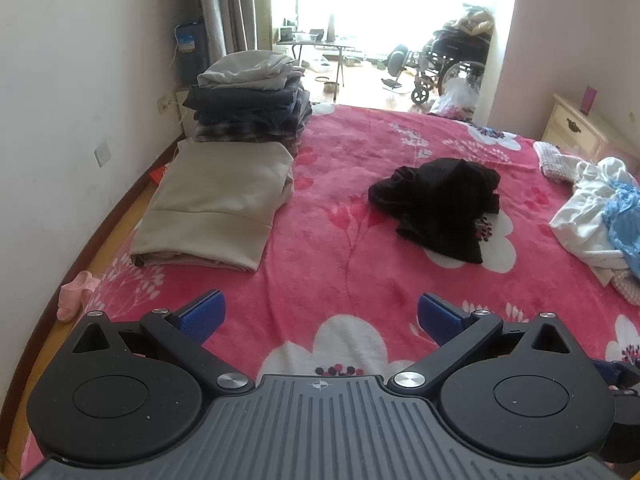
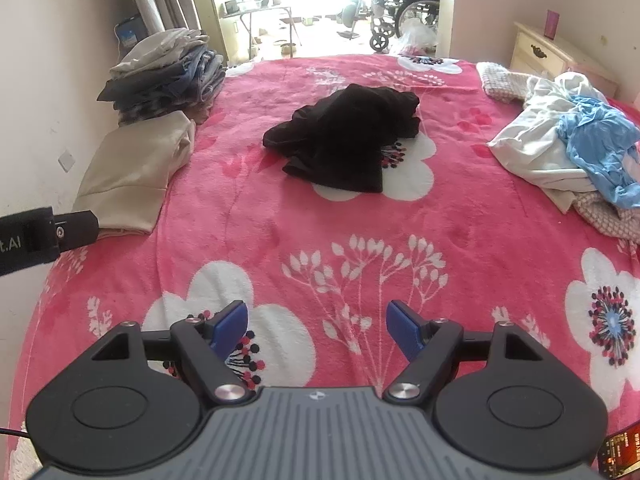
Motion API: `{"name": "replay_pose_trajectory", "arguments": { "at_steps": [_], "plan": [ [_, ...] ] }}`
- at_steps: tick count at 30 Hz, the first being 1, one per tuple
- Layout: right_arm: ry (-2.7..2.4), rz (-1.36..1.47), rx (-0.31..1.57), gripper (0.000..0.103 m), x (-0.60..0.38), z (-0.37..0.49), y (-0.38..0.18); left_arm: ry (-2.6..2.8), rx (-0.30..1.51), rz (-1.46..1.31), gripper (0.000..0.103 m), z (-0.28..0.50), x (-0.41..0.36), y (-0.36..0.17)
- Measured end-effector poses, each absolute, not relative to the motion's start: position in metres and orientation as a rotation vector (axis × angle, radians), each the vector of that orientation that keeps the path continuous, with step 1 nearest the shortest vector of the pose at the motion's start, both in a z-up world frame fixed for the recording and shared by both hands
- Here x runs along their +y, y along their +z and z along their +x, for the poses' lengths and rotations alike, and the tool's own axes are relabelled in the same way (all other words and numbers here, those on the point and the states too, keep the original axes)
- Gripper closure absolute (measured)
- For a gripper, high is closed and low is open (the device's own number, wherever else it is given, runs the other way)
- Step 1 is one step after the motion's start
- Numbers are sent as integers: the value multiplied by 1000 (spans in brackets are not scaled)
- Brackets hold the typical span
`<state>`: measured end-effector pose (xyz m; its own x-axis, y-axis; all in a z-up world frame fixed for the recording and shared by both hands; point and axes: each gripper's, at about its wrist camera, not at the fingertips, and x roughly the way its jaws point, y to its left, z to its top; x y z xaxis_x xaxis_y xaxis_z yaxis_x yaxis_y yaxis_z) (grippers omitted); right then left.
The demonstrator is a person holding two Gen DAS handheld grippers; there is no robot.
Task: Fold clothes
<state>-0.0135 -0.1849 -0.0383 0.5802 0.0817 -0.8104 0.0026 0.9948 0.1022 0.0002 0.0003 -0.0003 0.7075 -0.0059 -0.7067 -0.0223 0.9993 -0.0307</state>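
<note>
Both tongs hover empty above the near part of the bed. Left gripper: blue-padded jaws spread wide, nothing between them, tilted down toward the pink floral fleece blanket. Right gripper: jaws also parted, somewhat narrower, likewise holding nothing.

Crumpled black garment: lies unfolded near the middle of the bed, resting on a white flower of the print, well apart from both grippers. Bare blanket surrounds it on every side, widest on the near side toward the grippers.

Folded beige garment: flat along the left edge of the bed, close to the white wall. Just behind it stands a tall stack of folded grey, dark blue and plaid clothes at the far left corner.

Loose heap of white and light-blue clothes: occupies the right edge, beside a cream wooden nightstand.

Beyond the far edge, a doorway opens onto a bright room with a wheelchair.
</note>
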Motion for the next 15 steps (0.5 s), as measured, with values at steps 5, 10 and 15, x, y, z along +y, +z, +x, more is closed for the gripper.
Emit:
{"name": "replay_pose_trajectory", "arguments": {
  "at_steps": [5, 10, 15],
  "plan": [
    [34, 89, 947, 24, -178, -11, -37, 3, 798, -64, 0, 8, 13, -6],
    [23, 97, 950, 24, -176, -6, -42, 7, 781, -54, 0, 9, 18, -11],
    [9, 80, 954, 24, -170, -1, -42, -1, 796, -71, 0, 13, 23, -14]
  ]
}}
